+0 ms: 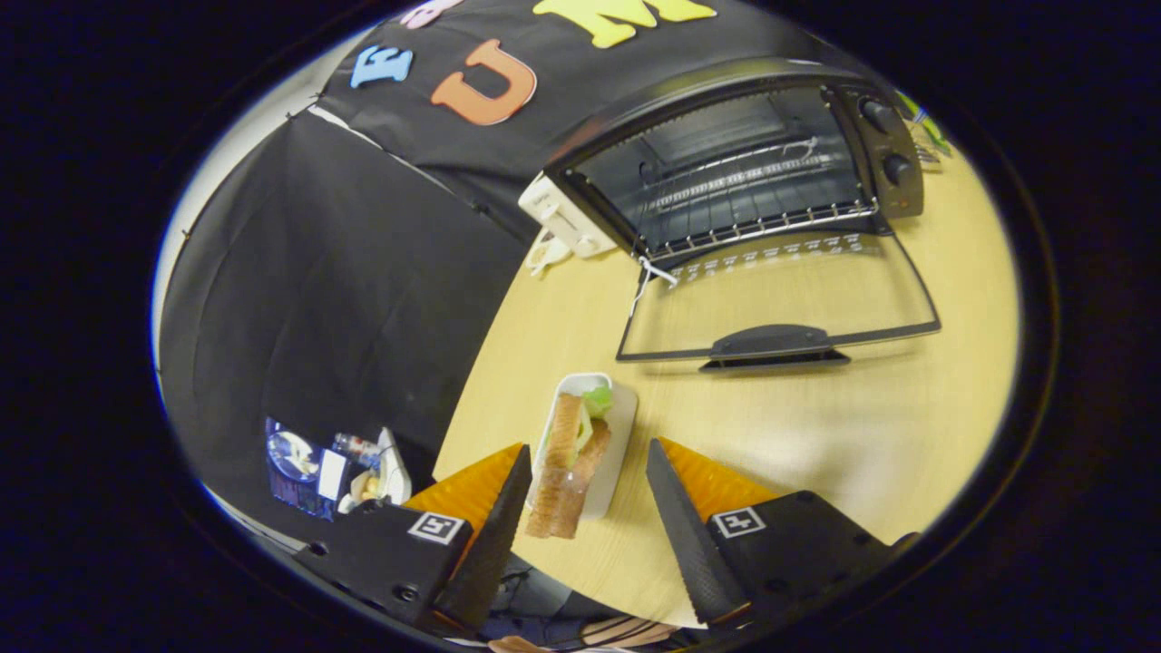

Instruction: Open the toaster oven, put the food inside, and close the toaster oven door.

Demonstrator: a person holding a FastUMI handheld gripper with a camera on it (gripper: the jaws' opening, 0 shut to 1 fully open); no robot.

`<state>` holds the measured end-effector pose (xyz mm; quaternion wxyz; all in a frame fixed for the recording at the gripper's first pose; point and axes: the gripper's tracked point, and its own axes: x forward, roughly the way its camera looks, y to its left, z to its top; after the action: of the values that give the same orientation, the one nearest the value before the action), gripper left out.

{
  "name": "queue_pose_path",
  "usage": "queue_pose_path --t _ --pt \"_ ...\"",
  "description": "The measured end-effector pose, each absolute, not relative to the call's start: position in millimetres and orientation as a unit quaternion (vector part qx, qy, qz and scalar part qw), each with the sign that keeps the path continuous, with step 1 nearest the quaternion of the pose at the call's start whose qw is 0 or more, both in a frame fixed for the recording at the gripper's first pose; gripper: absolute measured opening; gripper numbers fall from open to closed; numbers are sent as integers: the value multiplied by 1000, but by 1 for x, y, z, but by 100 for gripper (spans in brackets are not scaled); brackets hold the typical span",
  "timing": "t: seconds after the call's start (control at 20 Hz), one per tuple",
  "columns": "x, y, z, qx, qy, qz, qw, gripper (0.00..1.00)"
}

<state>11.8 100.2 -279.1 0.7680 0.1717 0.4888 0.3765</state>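
A black toaster oven (726,163) stands at the far side of the wooden table (862,435). Its glass door (780,308) lies folded down flat toward me, and the wire rack (753,195) inside is bare. A sandwich (571,458) of bread slices with a bit of green leaf rests on a small white tray (619,444) between my fingers, closer to the left one. My gripper (588,490) is open, its fingers spread on either side of the tray, neither pressing on it.
A white power strip (567,218) with a cord sits just left of the oven. Black cloth walls rise behind and to the left. Below the table's left edge lie some boxes and small items (331,467). Bare tabletop lies between the tray and the oven door.
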Motion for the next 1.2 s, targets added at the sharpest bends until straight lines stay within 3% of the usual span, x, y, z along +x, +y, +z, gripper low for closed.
queue_pose_path --t 0.25,0.7,0.9,1.2 --pt "-3 114 -287 181 575 400 690 69" --pt "-5 122 -298 197 637 357 654 42" --pt "-10 123 -293 204 632 353 659 36" --pt "-25 119 -272 209 607 373 670 35"
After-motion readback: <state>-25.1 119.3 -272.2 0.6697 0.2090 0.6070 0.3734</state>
